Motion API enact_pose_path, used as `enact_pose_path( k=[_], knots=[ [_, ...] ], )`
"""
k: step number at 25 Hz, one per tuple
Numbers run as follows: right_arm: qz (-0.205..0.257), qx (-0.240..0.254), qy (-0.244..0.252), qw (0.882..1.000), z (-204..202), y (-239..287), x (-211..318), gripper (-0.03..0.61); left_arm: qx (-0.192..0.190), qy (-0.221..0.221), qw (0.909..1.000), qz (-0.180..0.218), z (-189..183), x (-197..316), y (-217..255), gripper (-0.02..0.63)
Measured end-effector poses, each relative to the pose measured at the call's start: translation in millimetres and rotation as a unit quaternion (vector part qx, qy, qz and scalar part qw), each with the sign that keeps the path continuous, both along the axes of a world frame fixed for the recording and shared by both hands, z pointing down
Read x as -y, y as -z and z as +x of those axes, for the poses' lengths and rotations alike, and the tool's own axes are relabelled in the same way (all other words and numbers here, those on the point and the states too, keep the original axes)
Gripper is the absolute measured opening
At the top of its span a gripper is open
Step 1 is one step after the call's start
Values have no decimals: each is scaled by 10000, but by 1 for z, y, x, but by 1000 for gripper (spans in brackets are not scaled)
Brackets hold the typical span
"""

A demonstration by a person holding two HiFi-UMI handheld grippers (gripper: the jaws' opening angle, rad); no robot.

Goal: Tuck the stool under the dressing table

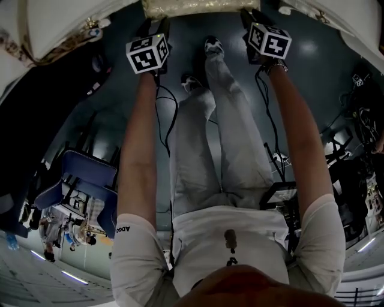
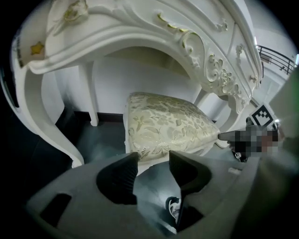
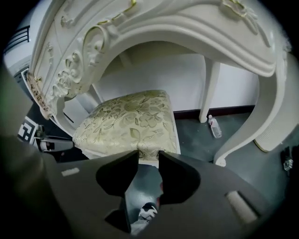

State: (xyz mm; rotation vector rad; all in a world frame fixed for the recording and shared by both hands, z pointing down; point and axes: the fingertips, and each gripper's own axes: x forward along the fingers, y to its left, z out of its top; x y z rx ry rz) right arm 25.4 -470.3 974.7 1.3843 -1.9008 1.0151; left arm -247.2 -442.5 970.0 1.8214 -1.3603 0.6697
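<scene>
The stool (image 2: 168, 123) has a cream floral cushion and white legs. It stands on the dark floor under the arch of the white carved dressing table (image 2: 140, 32). In the head view only the cushion's near edge (image 1: 192, 7) shows at the top. My left gripper (image 2: 153, 161) is open just short of the stool's front left edge, with nothing between its jaws. My right gripper (image 3: 148, 158) is open too, its tips close to the front edge of the cushion (image 3: 131, 123), and only floor shows in the gap. In the head view both grippers (image 1: 157, 25) (image 1: 252, 18) reach toward the stool.
Curved white table legs (image 2: 56, 135) (image 3: 243, 135) flank the stool. A small plastic bottle (image 3: 215, 127) lies on the floor by a rear leg. The person's legs and shoes (image 1: 213, 47) stand between the arms. A blue chair (image 1: 84, 180) is behind at the left, and cables trail down.
</scene>
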Motion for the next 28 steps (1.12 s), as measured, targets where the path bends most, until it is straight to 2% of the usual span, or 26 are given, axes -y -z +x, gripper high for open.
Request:
enact_pose_path(
  k=[6,11,14,17,19,23,28],
  knots=[
    [252,79,-28,9996,1,12,43,146,33,-5,9996,282,3,43,9,219],
    [312,-20,-14,9995,3,18,48,138,21,27,9996,296,1,46,13,216],
    [292,4,-40,9996,6,26,28,127,-47,-81,9994,335,8,30,26,175],
    [271,37,6,9996,4,48,-1,63,-36,-204,9990,388,10,7,54,122],
    [265,43,100,9996,-2,70,-23,11,-101,-219,9990,378,7,-12,76,112],
    [270,67,309,9991,-1,100,-63,6,-251,-217,9986,417,8,-51,105,8],
    [485,144,524,9973,24,141,-92,6,-506,-160,9963,670,16,-83,144,8]
  ],
)
